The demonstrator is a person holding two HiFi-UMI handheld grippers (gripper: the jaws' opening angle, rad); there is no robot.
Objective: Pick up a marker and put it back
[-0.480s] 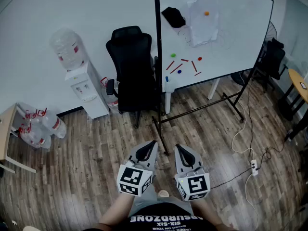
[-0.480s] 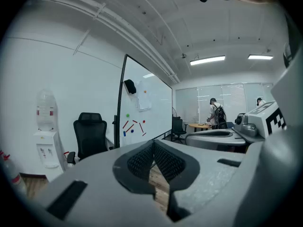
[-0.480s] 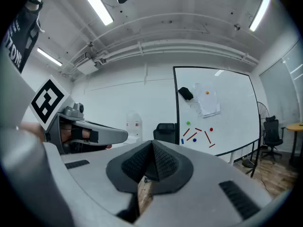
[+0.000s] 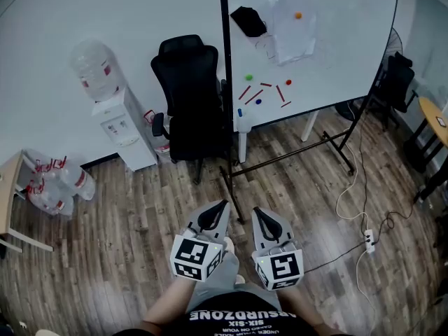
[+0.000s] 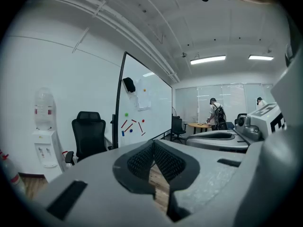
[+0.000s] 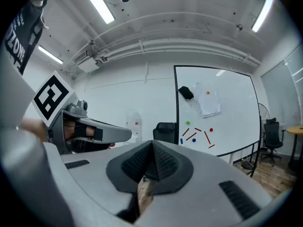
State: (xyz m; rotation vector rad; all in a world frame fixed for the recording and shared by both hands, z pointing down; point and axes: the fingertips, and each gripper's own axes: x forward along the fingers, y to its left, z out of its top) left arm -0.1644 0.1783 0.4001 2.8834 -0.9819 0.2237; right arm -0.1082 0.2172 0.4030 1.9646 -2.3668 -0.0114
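Two tools, the left gripper [image 4: 225, 204] and the right gripper [image 4: 256, 211], are hovering side by side over the wood floor [image 4: 140, 222], each with its jaws fully together and nothing between them, while the shirt [image 4: 241, 319] below is showing "ABSURDZONE SIX-SIX" upside down. Against half a second ago, a grey trouser leg [image 4: 220, 271] is now reaching further forward between them. The red markers [image 4: 280, 93] are clinging to the whiteboard [image 4: 336, 54], well apart from both grippers; the dispenser's water bottle [image 4: 94, 68] is looking clear, its contents not determinable.
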